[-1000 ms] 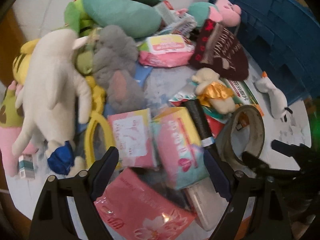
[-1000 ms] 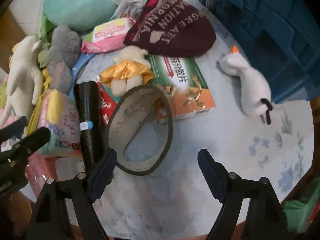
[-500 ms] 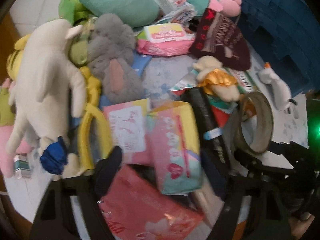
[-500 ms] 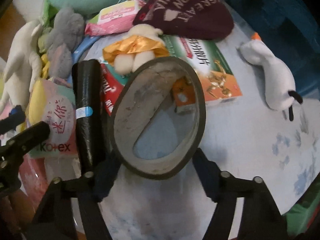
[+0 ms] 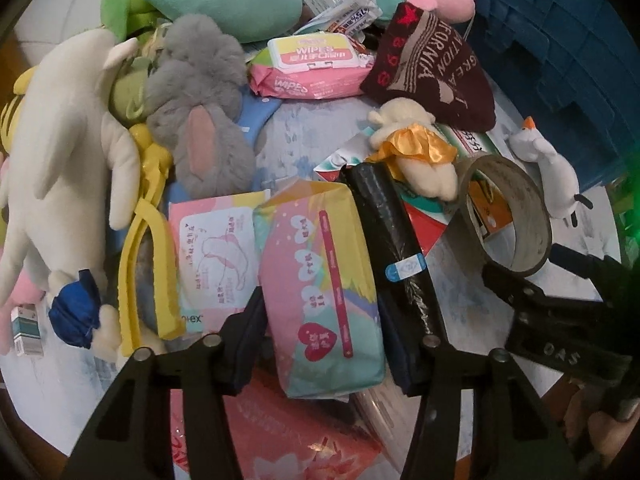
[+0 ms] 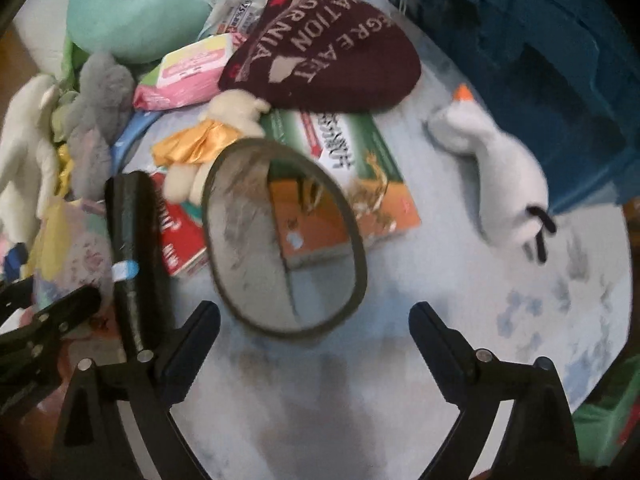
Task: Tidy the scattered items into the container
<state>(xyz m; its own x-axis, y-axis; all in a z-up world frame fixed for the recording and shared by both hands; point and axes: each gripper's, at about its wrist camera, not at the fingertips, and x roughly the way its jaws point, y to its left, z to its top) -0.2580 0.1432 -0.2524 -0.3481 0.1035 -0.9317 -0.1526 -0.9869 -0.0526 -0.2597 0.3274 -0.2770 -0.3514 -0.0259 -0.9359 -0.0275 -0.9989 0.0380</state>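
Observation:
My left gripper (image 5: 322, 340) is shut on a pastel sanitary-pad pack (image 5: 320, 276), its fingers pressed to both sides of the pack. A black cylinder (image 5: 396, 244) lies just right of it. My right gripper (image 6: 314, 338) is open and empty, just short of a tilted tape ring (image 6: 282, 236); the ring also shows in the left wrist view (image 5: 508, 216). The blue container (image 6: 532, 60) stands at the far right, also in the left wrist view (image 5: 560, 48).
A green-orange box (image 6: 360, 168), dark red beanie (image 6: 328, 60), white snowman plush (image 6: 496, 176), small plush in a gold skirt (image 6: 212, 140), wipes pack (image 5: 312, 64), grey plush (image 5: 200, 108) and white plush (image 5: 64, 152) crowd the pale tablecloth (image 6: 480, 300).
My left gripper moved forward and closed on the pastel pack. My right gripper advanced to the tape ring, then drew back, and the ring now stands tilted and further from the jaws.

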